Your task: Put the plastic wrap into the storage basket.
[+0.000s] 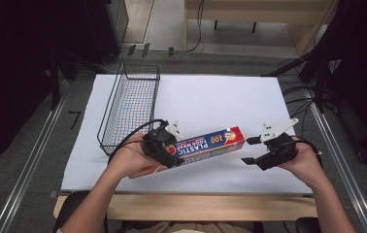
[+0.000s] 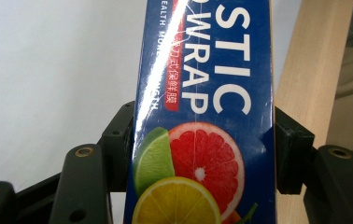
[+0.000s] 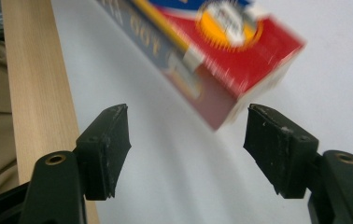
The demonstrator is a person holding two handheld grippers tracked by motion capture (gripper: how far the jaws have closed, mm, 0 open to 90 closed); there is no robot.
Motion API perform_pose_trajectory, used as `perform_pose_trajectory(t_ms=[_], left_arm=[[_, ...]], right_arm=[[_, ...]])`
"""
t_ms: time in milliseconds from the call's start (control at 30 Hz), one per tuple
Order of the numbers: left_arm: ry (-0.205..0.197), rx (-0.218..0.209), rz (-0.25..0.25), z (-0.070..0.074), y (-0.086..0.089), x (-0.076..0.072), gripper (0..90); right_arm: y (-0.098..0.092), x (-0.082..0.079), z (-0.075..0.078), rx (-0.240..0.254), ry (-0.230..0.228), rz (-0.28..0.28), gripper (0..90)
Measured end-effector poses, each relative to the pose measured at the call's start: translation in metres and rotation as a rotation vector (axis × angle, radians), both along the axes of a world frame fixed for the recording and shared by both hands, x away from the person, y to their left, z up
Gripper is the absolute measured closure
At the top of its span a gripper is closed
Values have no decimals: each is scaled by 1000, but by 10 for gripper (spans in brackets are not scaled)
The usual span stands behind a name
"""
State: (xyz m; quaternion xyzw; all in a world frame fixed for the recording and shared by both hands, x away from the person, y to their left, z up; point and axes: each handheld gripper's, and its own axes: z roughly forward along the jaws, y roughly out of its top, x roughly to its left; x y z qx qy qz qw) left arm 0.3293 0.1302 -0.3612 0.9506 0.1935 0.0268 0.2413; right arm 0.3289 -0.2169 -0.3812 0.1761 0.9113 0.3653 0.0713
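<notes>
My left gripper [image 1: 164, 145], lower centre of frame, clamped on plastic wrap box [image 1: 206, 143]. My right gripper [image 1: 253, 150], lower right, jaws apart, nothing gripped, box end just beyond them.

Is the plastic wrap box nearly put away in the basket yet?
Partly. Done: the left gripper has its jaws clamped on the plastic wrap box, near its fruit-picture end. In hand: the right gripper sits just off the box's red end with jaws apart, not touching it. Left, probably: the wire basket has nothing in it, so if that's where the box goes, it isn't in yet.
</notes>
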Motion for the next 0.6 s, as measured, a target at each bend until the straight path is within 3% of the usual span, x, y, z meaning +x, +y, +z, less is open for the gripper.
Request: perform_pose_trajectory(t_ms=[133,167,333,467,600], left_arm=[[-7,-20,36,5,7,2,396],[-8,-29,47,6,8,2,396],[-15,-44,82,13,16,3,396],[-26,-40,127,17,22,5,397],[-25,-52,167,20,29,7,397]], right_arm=[[0,1,-8,-3,-9,-2,292],[3,3,-16,-5,-37,-30,272],[11,4,-30,22,-25,-69,218],[28,3,-44,-18,-28,-92,183],[40,3,-52,-48,5,-63,170]])
